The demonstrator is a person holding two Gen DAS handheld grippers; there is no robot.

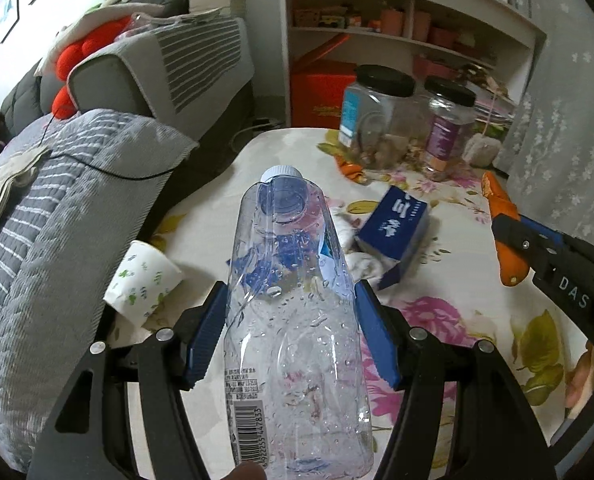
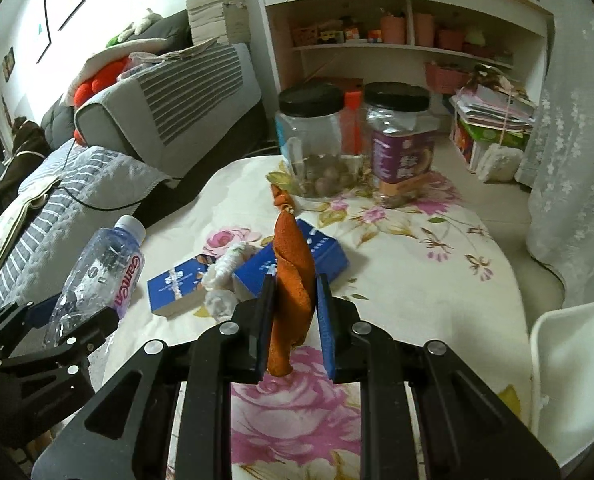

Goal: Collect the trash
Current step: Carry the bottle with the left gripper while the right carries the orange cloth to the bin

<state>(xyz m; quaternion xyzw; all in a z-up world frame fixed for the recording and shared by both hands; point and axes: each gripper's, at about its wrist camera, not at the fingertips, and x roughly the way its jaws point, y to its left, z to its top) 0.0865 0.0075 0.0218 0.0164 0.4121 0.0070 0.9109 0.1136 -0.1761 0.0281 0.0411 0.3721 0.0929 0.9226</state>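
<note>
My left gripper (image 1: 291, 320) is shut on an empty clear plastic bottle (image 1: 293, 280) with a white cap, held above the floral table; the bottle also shows in the right wrist view (image 2: 97, 272). My right gripper (image 2: 295, 300) is shut on an orange peel (image 2: 291, 276), which also shows in the left wrist view (image 1: 505, 232). On the table lie a tipped paper cup (image 1: 143, 280), a blue box (image 1: 393, 228), a second blue box (image 2: 177, 286), crumpled white tissue (image 2: 227, 276) and another orange scrap (image 2: 283, 200).
Two black-lidded jars (image 2: 317, 140) (image 2: 401, 144) stand at the table's far end. A grey striped sofa (image 1: 57, 208) lies left of the table. A white shelf unit (image 2: 397, 20) stands behind. A white plastic chair (image 2: 573, 364) is at the right edge.
</note>
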